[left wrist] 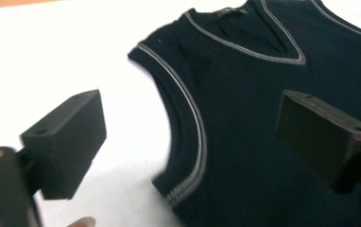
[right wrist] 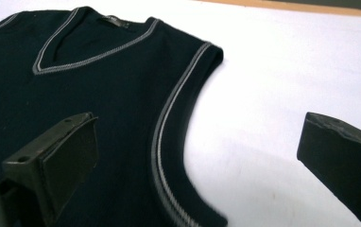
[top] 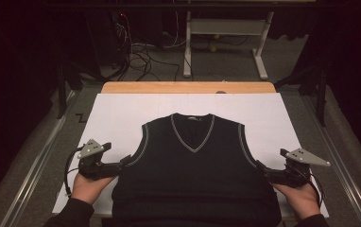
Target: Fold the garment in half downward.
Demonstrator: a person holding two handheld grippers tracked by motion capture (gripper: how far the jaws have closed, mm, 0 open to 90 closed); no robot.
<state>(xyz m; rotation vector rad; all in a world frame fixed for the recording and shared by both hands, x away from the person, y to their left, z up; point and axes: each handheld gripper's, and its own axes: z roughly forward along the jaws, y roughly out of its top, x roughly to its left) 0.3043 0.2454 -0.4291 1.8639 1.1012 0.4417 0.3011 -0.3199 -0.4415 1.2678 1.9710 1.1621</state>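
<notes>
A dark navy sleeveless V-neck vest (top: 195, 165) lies flat, front side up, on a white sheet (top: 122, 113) that covers the wooden counter (top: 188, 87), its neckline toward the far edge and its hem at the near edge. The left tool (top: 124, 161) sits at the vest's left armhole, its tips right at the trimmed edge below the curve; the right tool (top: 262, 168) sits at the opposite armhole in the same way. Both tools stand wide open with nothing gripped. In the left gripper view the armhole's lower corner lies on the sheet between the two black jaw blocks, untouched by either; in the right gripper view the other armhole edge runs between that tool's jaws, equally free. The vest is a fine, smooth knit, with a pale grey stitched stripe tracing the V-neck (top: 192, 135) and both armholes, and ribbed bands at those edges. The jaws are matte black, blocky and rectangular.
</notes>
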